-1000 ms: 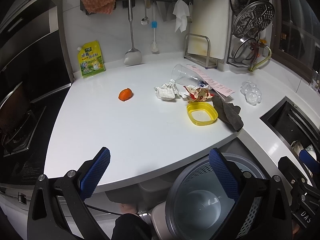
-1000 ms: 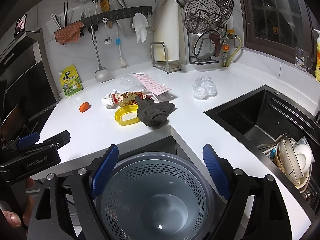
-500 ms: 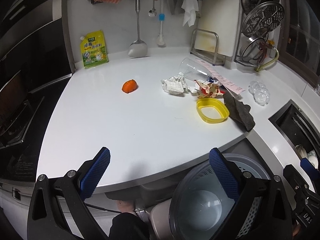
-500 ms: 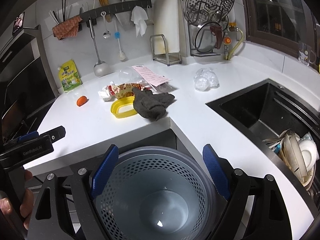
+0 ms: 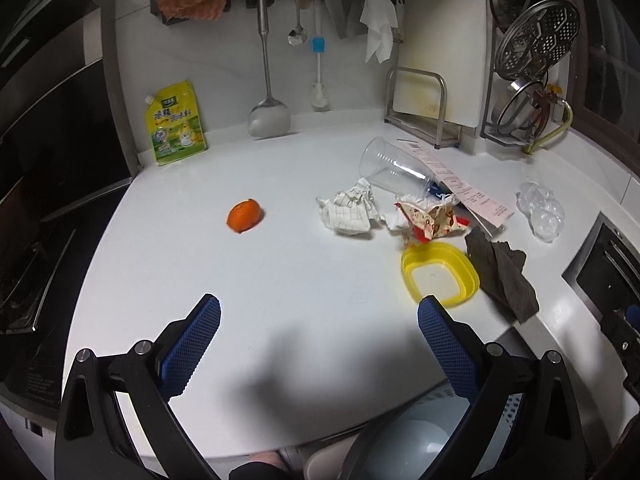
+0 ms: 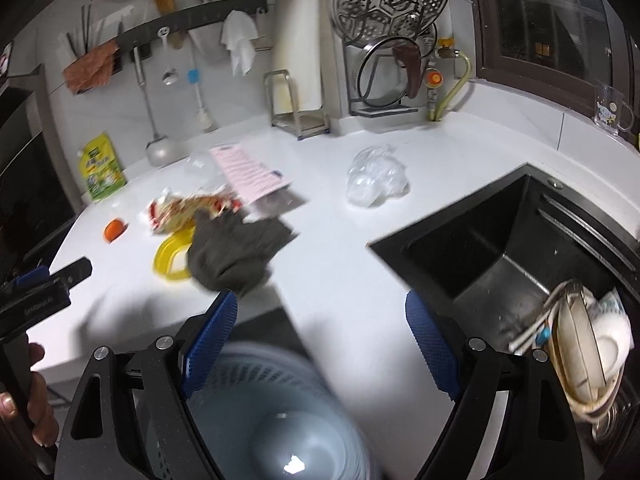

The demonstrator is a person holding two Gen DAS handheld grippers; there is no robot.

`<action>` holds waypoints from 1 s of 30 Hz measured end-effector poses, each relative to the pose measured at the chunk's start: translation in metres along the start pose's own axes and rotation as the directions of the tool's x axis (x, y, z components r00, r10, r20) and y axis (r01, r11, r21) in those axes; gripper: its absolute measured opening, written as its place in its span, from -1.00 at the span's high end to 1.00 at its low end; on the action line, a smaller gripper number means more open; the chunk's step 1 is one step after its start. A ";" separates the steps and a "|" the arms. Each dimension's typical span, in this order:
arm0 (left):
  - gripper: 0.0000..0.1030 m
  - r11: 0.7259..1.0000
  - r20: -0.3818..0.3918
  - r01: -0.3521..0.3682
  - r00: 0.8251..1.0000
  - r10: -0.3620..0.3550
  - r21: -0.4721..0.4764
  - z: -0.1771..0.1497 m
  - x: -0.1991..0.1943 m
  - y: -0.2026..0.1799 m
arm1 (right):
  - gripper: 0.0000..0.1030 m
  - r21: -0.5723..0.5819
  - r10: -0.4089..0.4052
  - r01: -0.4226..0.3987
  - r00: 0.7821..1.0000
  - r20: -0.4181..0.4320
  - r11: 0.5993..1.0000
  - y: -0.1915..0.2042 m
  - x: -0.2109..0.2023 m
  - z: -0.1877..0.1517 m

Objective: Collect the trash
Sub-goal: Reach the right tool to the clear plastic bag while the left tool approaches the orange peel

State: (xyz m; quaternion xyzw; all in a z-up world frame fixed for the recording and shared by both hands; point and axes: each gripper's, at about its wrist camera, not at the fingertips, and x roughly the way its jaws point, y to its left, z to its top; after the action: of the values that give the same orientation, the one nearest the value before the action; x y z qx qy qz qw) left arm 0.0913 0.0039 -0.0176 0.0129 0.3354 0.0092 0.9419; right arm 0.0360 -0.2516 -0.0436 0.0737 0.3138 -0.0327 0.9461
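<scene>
**Left wrist view: both tongs empty over the bin, trash waiting on the table**

Left wrist view: left tongs (image 5: 318, 334) spread wide, nothing between the pads, aimed across the bare front of the table (image 5: 280, 280) toward the litter. Orange peel (image 5: 244, 216) alone, well apart from the heap. Heaped together further right: crumpled paper (image 5: 349, 213), tipped clear cup (image 5: 390, 172), snack wrapper (image 5: 430, 216), pink receipt (image 5: 466, 188). Yellow lid (image 5: 440, 277) just beside a grey rag (image 5: 502, 276); a clear bag (image 5: 541, 211) off to the right.

Right wrist view: right tongs (image 6: 322, 338) likewise spread and empty, hanging above the grey bin (image 6: 276, 420), blurred, tucked below the table's corner, probably so trash can drop straight in. Sink (image 6: 520, 248) to the right, dishes inside. No trash collected yet, judging by the bin's bare bottom.
</scene>
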 end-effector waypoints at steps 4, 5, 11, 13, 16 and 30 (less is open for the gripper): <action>-0.88 1.000 -0.018 0.028 0.999 -0.029 -0.010 0.010 0.015 -0.011 | -0.60 0.004 -0.003 0.003 1.000 -0.014 1.000 -0.011 0.023 0.025; -0.88 1.000 -0.020 0.030 0.999 -0.031 -0.007 0.010 0.017 -0.013 | -0.60 -0.001 -0.007 0.007 1.000 -0.021 1.000 -0.013 0.030 0.030; -0.88 0.999 -0.055 0.035 0.998 -0.034 0.021 0.009 0.035 -0.028 | -0.60 0.013 -0.008 0.008 0.998 -0.058 1.000 -0.031 0.071 0.065; -0.88 0.999 -0.063 0.035 0.997 -0.033 0.022 0.009 0.040 -0.030 | -0.60 0.006 -0.028 0.028 0.997 -0.073 1.000 -0.036 0.088 0.076; -0.88 0.999 -0.072 0.038 0.997 -0.037 0.015 0.010 0.045 -0.032 | -0.60 0.006 -0.045 0.046 0.995 -0.094 0.999 -0.043 0.112 0.090; -0.88 0.999 -0.109 0.033 0.993 -0.035 -0.019 0.011 0.065 -0.035 | -0.58 -0.011 -0.094 0.094 0.972 -0.214 0.996 -0.052 0.189 0.110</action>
State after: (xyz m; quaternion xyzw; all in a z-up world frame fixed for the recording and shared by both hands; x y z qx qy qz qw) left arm 0.1492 -0.0299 -0.0509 -0.0016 0.3864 -0.0031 0.9223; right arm 0.2461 -0.3237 -0.0759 0.0613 0.4172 -0.0690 0.9041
